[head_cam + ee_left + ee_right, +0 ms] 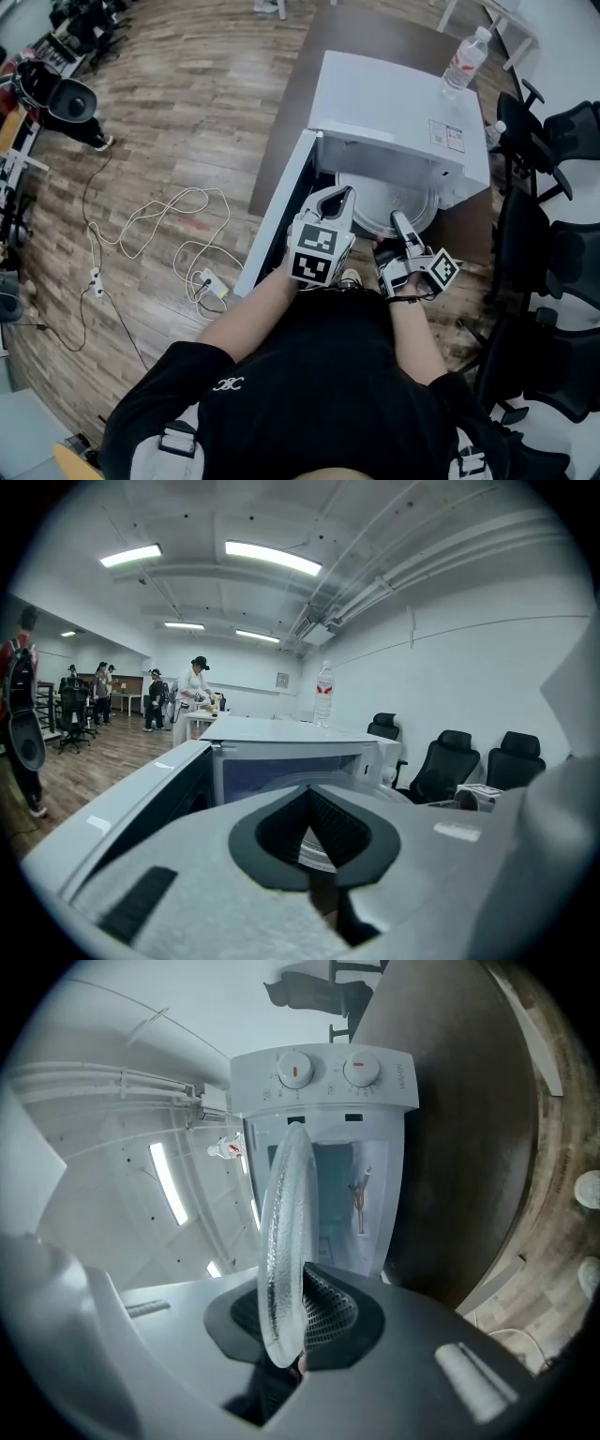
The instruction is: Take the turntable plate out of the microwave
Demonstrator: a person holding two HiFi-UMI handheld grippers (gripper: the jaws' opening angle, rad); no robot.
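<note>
Grey-brown wood floor, black chairs, strip lights.

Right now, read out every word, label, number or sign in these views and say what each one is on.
No text can be read.
Control panel of the microwave: print round two dials, too blurred.
Sticker on the microwave's top: too small.
Water bottle label: too small.
Shirt emblem: white, no legible letters.
Cubes on left gripper and right gripper: square marker patterns, no letters.
</note>
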